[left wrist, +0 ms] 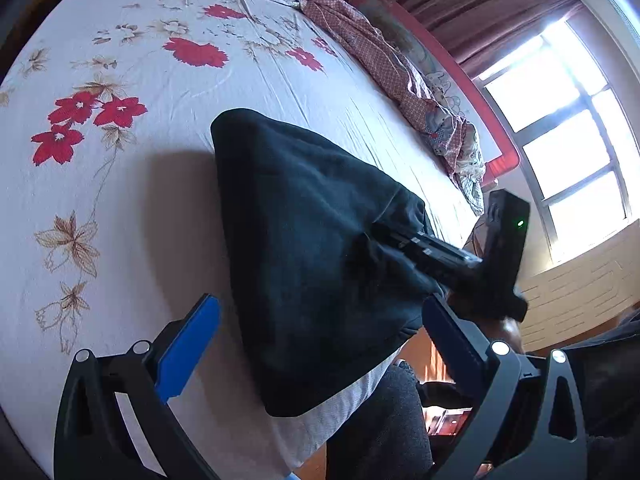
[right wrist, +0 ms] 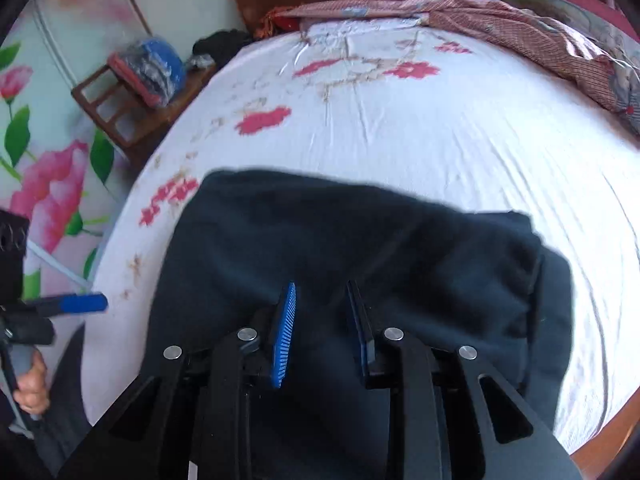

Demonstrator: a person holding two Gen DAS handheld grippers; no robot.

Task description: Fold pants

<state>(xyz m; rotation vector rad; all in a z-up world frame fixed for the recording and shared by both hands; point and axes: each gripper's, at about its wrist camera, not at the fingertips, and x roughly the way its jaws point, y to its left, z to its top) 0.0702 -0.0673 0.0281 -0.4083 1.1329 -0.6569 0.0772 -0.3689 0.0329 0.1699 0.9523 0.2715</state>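
Dark, soft fabric is seen as a compact bundle: the pants (right wrist: 352, 248) lie already doubled over on the near part of the flowered bed sheet (right wrist: 420, 132), close to the near edge of the bed, with one folded edge running across the far side and a thicker layer showing at the right end. A crumpled patterned quilt (right wrist: 520, 28) is heaped along the far side, well apart from the bundle.

The right gripper (right wrist: 322, 328) is held low over the near part of the pants, its blue pads set to a narrow gap. Dark cloth shows in that gap, but whether it is pinched cannot be told; in the left wrist view this tool appears to reach into the right corner of the bundle. The left gripper (left wrist: 320, 344) is held wide, with the near tip of the pants framed between its pads and neither pad pressing on it. In the right wrist view the person's hand (right wrist: 32, 380) is seen at the far left, holding that tool off to the side of the bundle.

The step in hand is judged to be a late fold or a last tidying. For the next move, a firm pinch on an edge is probably called for, or a smoothing pass.
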